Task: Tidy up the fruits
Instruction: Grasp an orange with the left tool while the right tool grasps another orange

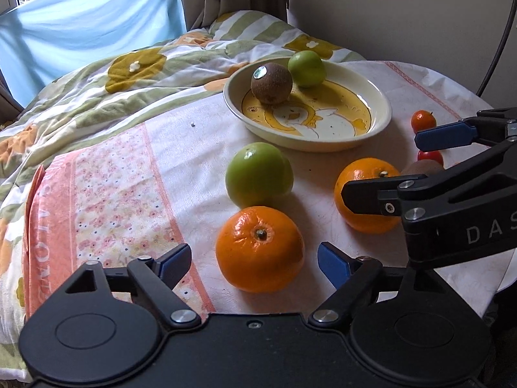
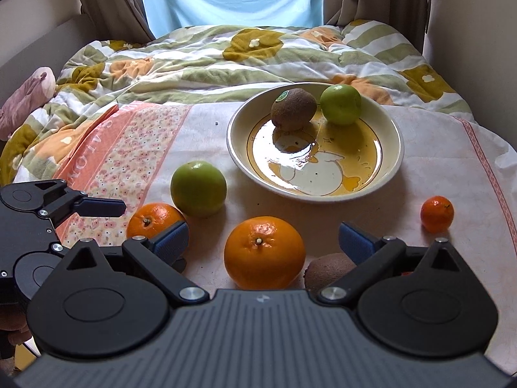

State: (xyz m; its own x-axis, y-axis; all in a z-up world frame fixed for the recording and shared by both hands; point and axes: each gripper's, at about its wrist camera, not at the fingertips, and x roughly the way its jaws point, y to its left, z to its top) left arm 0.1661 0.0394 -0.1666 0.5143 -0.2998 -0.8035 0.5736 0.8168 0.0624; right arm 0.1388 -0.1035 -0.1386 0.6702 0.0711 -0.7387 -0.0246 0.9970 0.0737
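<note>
The plate (image 2: 395, 148) sits on the cloth-covered worktop (image 2: 452, 174) and already holds a kiwi (image 2: 293, 108) and a green apple (image 2: 340, 104) at its far side, which suggests it is the collecting spot. In front of the plate lie another apple (image 2: 198, 188), two oranges (image 2: 264, 252) (image 2: 152, 218), a second kiwi (image 2: 326, 270) and a small tangerine (image 2: 437, 214), all apart from it. The left gripper (image 1: 255, 260) has its jaws wide around the nearer orange without touching, and the right gripper (image 2: 263, 237), jaws equally wide and empty, frames the other orange, probably lining up a pick.

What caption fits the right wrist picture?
Open right gripper faces an orange; kiwi and green apple in duck plate.
</note>
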